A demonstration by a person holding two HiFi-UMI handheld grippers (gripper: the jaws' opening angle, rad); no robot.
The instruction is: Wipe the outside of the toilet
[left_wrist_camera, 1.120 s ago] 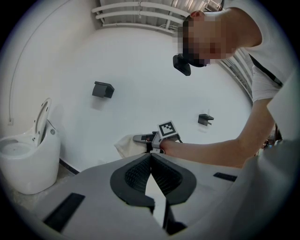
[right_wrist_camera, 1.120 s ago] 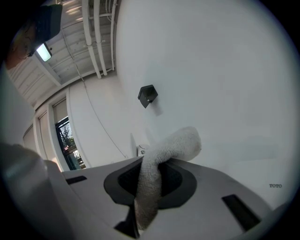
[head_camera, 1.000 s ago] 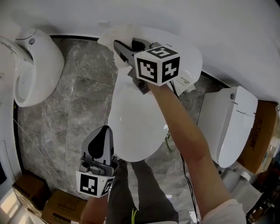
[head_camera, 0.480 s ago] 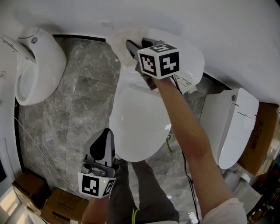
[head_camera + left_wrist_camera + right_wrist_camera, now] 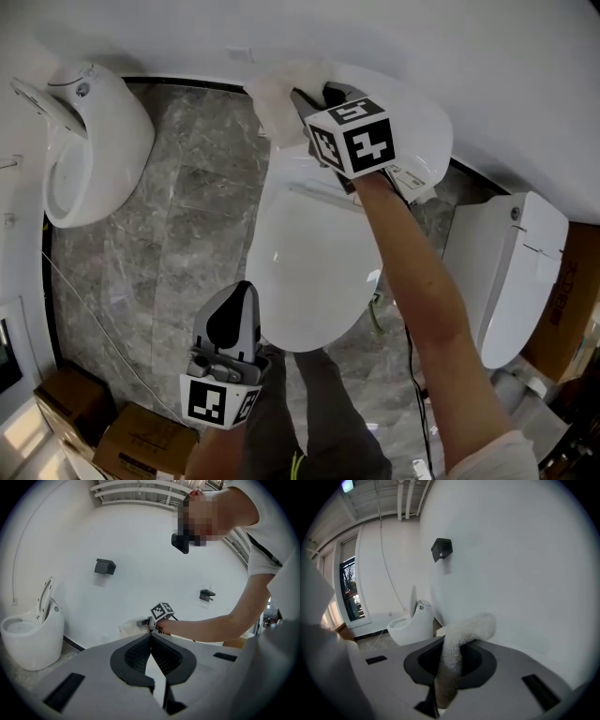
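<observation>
A white toilet (image 5: 305,281) with its lid down stands in the middle of the head view. My right gripper (image 5: 305,101) reaches to the toilet's rear left corner by the wall. It is shut on a white cloth (image 5: 279,94), which presses against the rear of the toilet. In the right gripper view the cloth (image 5: 454,651) runs up between the jaws and folds over toward the wall. My left gripper (image 5: 239,302) hangs shut and empty above the floor, beside the front of the bowl. The left gripper view shows its shut jaws (image 5: 151,638), with the cloth (image 5: 129,627) beyond them.
A second toilet (image 5: 89,141) with a raised lid stands at the left and a third toilet (image 5: 506,272) at the right. Cardboard boxes (image 5: 141,439) lie at the lower left, another box (image 5: 562,291) at the far right. Black fixtures (image 5: 105,566) hang on the white wall. A cable (image 5: 412,375) runs along the floor.
The whole head view has slid slightly to the right. The right gripper keeps the cloth at the toilet's rear left corner, and the left gripper stays shut by the bowl's front.
</observation>
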